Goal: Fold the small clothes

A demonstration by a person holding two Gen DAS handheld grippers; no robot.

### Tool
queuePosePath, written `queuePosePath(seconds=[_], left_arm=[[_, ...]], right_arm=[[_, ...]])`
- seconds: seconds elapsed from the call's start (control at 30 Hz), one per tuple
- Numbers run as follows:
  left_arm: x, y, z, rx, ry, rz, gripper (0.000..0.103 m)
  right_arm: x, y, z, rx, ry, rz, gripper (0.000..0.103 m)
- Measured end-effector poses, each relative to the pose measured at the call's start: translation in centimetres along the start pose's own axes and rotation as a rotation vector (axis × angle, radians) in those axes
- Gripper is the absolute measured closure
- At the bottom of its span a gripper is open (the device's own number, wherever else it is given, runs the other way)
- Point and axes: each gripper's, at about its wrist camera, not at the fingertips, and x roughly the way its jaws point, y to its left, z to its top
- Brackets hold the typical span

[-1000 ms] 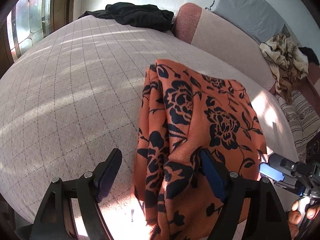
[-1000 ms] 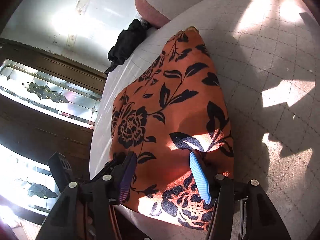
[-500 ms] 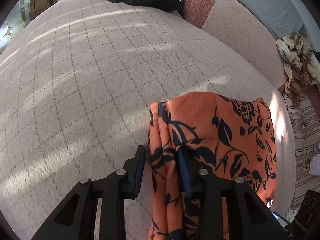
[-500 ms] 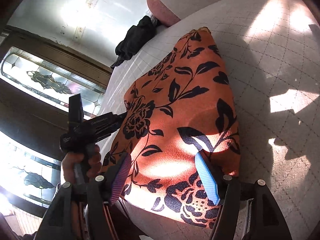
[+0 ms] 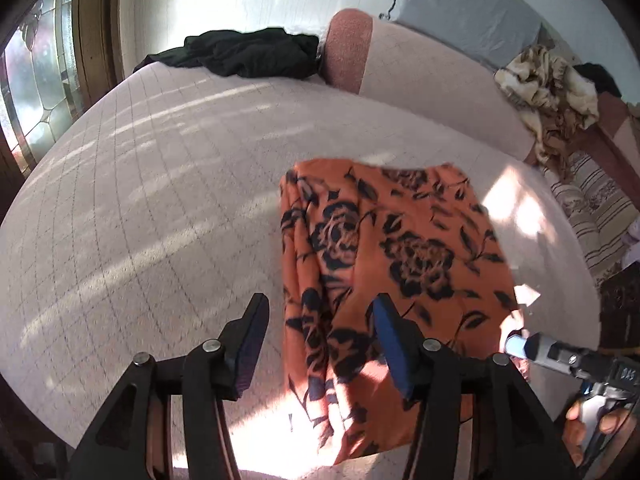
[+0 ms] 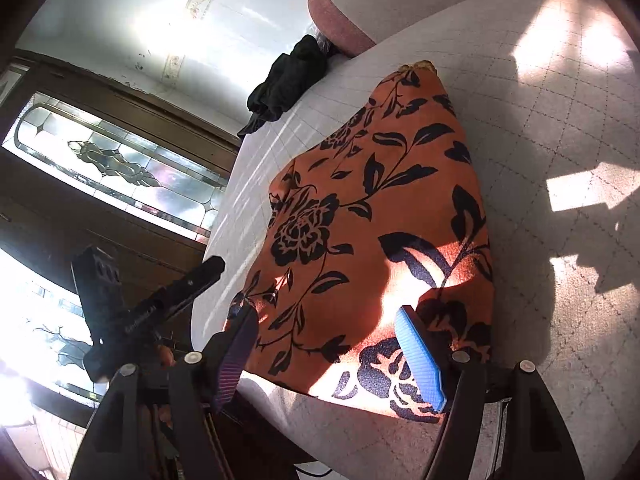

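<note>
An orange garment with a black flower print (image 5: 400, 256) lies folded on the pale quilted bed near its front edge; it also shows in the right wrist view (image 6: 380, 216). My left gripper (image 5: 320, 344) is open, its jaws wide apart above the garment's near left edge, holding nothing. My right gripper (image 6: 332, 352) is open over the garment's near end, its blue pad resting by the cloth. The right gripper's tip (image 5: 520, 344) shows at the garment's right edge in the left wrist view.
A black garment (image 5: 240, 52) lies at the far end of the bed (image 5: 120, 200) by a pink bolster (image 5: 348, 52). A crumpled beige cloth (image 5: 548, 88) lies at the far right. A stained-glass window (image 6: 120, 168) stands to the left.
My left gripper was shut on the garment's left edge half a second ago; it has let go, opened and pulled back. The garment now lies flatter. The right gripper has stayed open.
</note>
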Motion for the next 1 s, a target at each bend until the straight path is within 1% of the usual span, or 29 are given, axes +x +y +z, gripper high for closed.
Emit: queuePosePath(seconds=[0.03, 0.07, 0.1, 0.13, 0.17, 0.23, 0.3, 0.47, 0.6, 0.63, 0.7, 0.77, 0.87, 1.0], left_arm=[[1.7, 0.3, -0.7, 0.0, 0.052, 0.029, 0.047], [2.3, 1.2, -1.2, -0.032, 0.061, 0.011, 0.045], [2.0, 1.7, -1.2, -0.077, 0.042, -0.01, 0.045], [1.2, 1.9, -1.1, -0.099, 0.029, -0.01, 0.046], [0.5, 1.8, -1.1, -0.099, 0.008, 0.009, 0.046], [-0.5, 1.0, -1.0, -0.062, -0.024, 0.039, 0.046], [-1.3, 0.4, -1.0, -0.039, -0.042, 0.052, 0.046], [-2.1, -0.3, -1.3, -0.031, -0.068, 0.058, 0.039], [-1.6, -0.4, -1.0, -0.028, -0.065, 0.052, 0.037], [-1.5, -0.4, -0.9, -0.028, -0.066, 0.052, 0.034], [-1.5, -0.4, -0.6, -0.029, -0.069, 0.036, 0.029], [-1.5, -0.1, -0.3, -0.044, -0.071, -0.002, 0.024], [-1.3, 0.9, 0.4, -0.09, -0.079, -0.056, 0.021], [0.0, 2.4, 0.7, -0.166, -0.026, -0.084, 0.021]], right_arm=[[0.6, -0.5, -0.2, 0.002, 0.018, -0.015, 0.026], [1.1, -1.0, -0.3, 0.014, 0.03, -0.024, 0.026], [0.9, -1.2, -0.3, 0.04, 0.024, -0.012, 0.026], [0.4, -0.9, -0.2, 0.054, 0.013, -0.011, 0.026], [-0.4, -0.3, -0.2, 0.041, -0.005, -0.012, 0.026], [-1.8, 0.8, -0.5, -0.016, -0.039, -0.02, 0.026], [-2.5, 1.0, -1.0, -0.04, -0.046, -0.061, 0.026], [-3.8, -1.1, -2.2, -0.016, -0.044, -0.144, 0.026], [-4.8, -2.3, -1.9, 0.007, -0.065, -0.173, 0.026], [-5.0, -2.4, -1.7, 0.007, -0.07, -0.177, 0.025], [-5.0, -2.6, -1.0, 0.013, -0.079, -0.172, 0.02], [-4.7, -2.6, -0.3, 0.013, -0.086, -0.169, 0.017], [-3.9, -2.7, 1.2, 0.019, -0.081, -0.162, 0.017], [-3.7, -2.6, 2.2, 0.037, -0.101, -0.149, 0.017]])
